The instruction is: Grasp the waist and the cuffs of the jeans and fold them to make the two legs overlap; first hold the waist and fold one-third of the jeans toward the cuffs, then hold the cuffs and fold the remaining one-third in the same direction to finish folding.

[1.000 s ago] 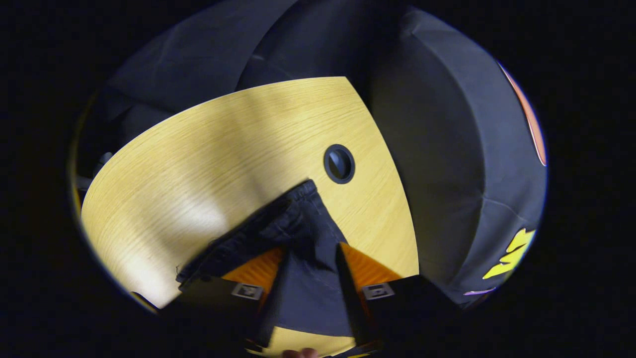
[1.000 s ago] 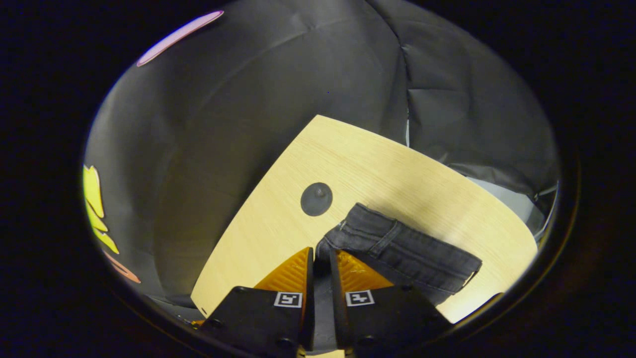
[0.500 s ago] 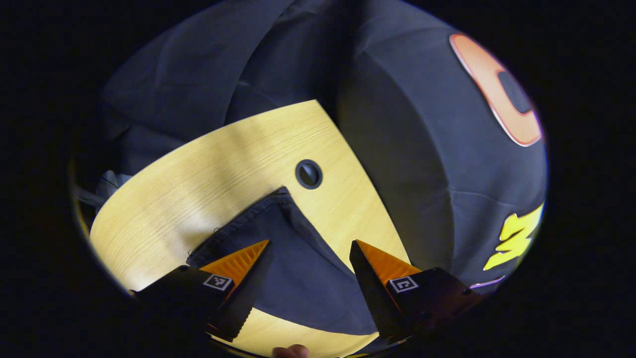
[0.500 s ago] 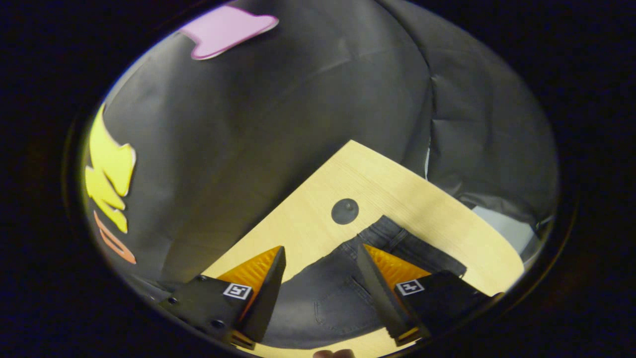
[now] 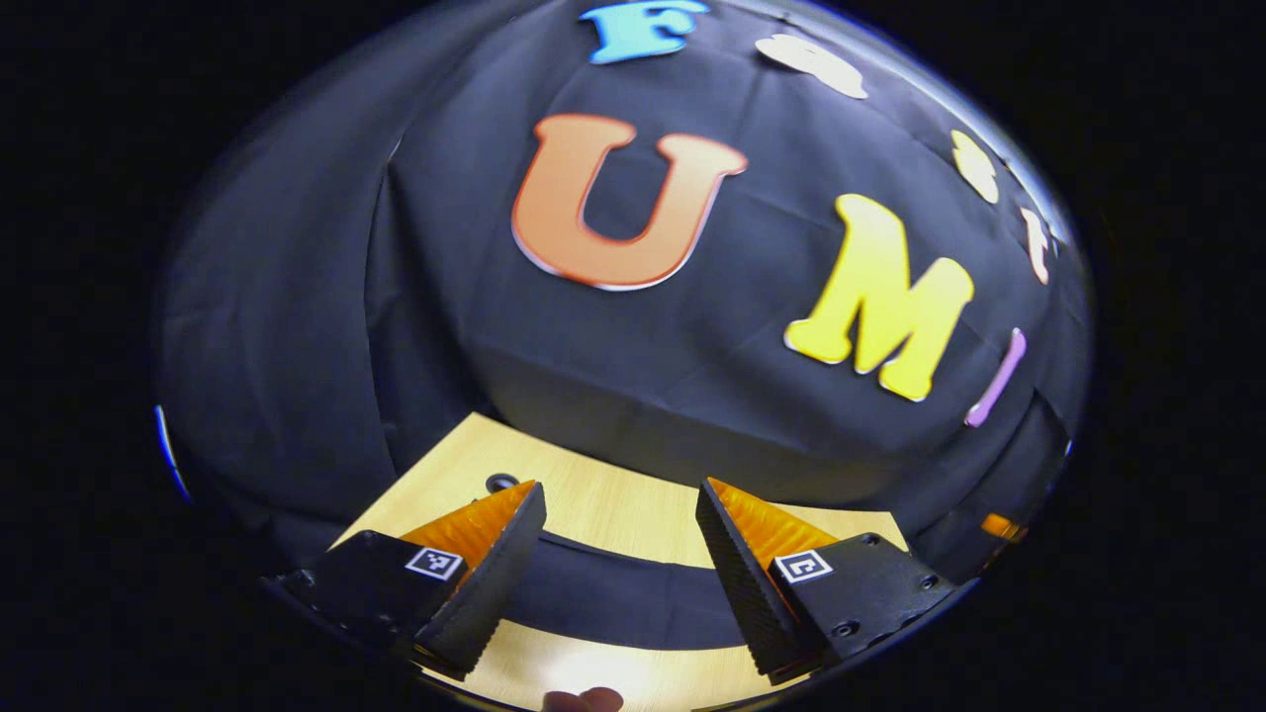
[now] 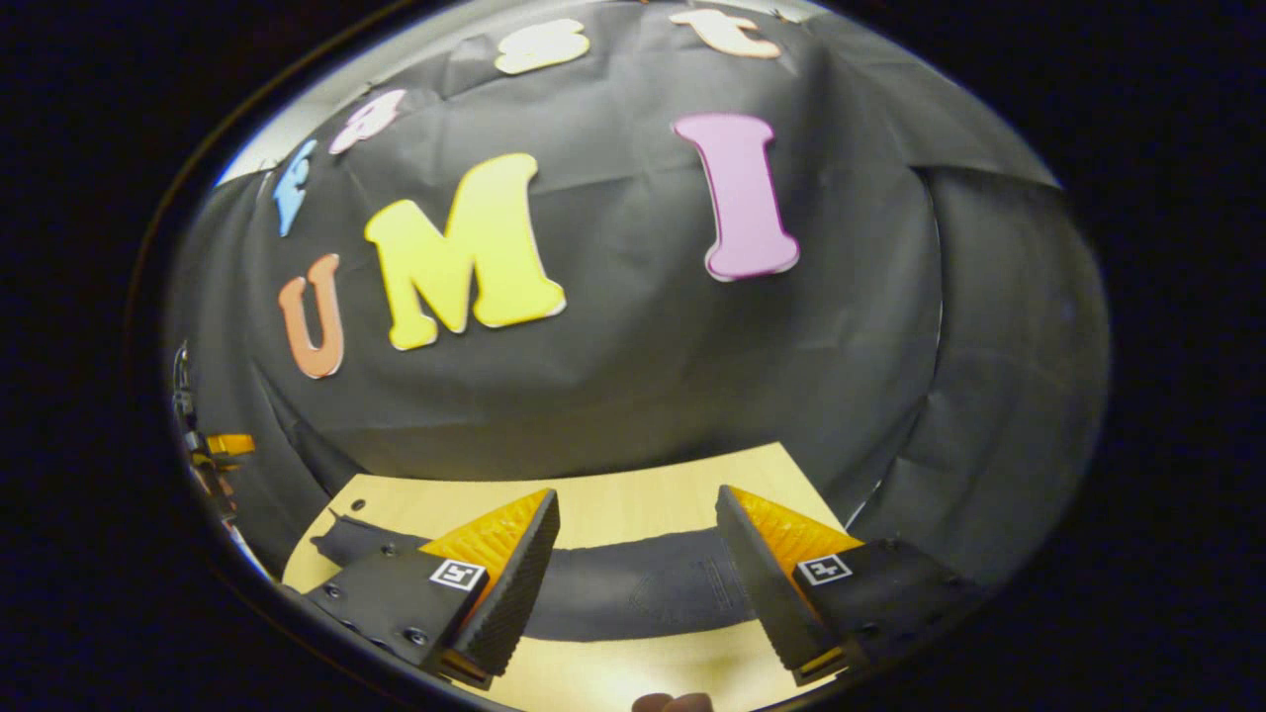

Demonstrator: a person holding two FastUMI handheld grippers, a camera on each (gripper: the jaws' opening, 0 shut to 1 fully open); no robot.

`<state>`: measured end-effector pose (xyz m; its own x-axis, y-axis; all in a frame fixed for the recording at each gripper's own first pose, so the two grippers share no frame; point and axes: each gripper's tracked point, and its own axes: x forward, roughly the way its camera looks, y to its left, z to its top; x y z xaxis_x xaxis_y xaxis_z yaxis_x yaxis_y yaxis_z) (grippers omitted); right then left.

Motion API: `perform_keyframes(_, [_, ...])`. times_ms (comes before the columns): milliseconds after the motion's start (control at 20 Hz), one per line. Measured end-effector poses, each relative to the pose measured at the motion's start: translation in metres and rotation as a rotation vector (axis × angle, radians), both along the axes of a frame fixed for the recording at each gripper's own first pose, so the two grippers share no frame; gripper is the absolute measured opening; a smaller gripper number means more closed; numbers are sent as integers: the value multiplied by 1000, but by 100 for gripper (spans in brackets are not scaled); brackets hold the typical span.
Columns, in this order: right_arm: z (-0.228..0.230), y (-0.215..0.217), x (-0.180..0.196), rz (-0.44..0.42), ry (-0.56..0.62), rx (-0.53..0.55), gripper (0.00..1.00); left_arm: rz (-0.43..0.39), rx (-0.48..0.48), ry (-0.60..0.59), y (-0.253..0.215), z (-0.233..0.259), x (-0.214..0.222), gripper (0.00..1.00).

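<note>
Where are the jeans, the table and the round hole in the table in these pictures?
jeans [image 6: 633, 588]: right gripper view, on the dark denim between the fingers.
table [image 5: 613, 504]: left gripper view, on bare wood behind the jeans.
round hole [image 5: 501, 483]: left gripper view, on its dark centre near the table's far edge.

hand-held gripper [image 6: 633, 554] open above jeans [image 6: 643, 588]

- A light wooden table [image 5: 613, 509] is seen in both views, set against the black cloth wall.
- Dark jeans [image 6: 633, 588] are laid flat across it as a long band.
- A round dark grommet [image 5: 501, 483] is set in the tabletop near the jeans.
</note>
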<state>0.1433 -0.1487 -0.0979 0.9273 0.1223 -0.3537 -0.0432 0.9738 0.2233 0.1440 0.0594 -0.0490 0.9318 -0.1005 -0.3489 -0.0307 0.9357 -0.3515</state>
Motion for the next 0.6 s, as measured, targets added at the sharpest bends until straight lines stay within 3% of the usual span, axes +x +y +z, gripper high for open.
perform_keyframes(150, [4, 10, -51, 15, -27, -57, 92, -3, 81, -81, -22, 10, -37, 99])
perform_keyframes(200, [3, 9, -63, 11, -37, -79, 98, -8, 84, -92, -32, 12, -48, 99])
perform_keyframes(350, [-9, 8, -89, 5, -38, -117, 98, 25, 114, -115, -45, 15, -71, 99])
perform_keyframes(450, [-20, 2, -99, -8, -17, -142, 98, 44, 103, -134, -53, 20, -81, 99])
perform_keyframes(600, [-40, -6, -99, -32, 32, -85, 98, 49, 57, -120, -70, 14, -87, 99])
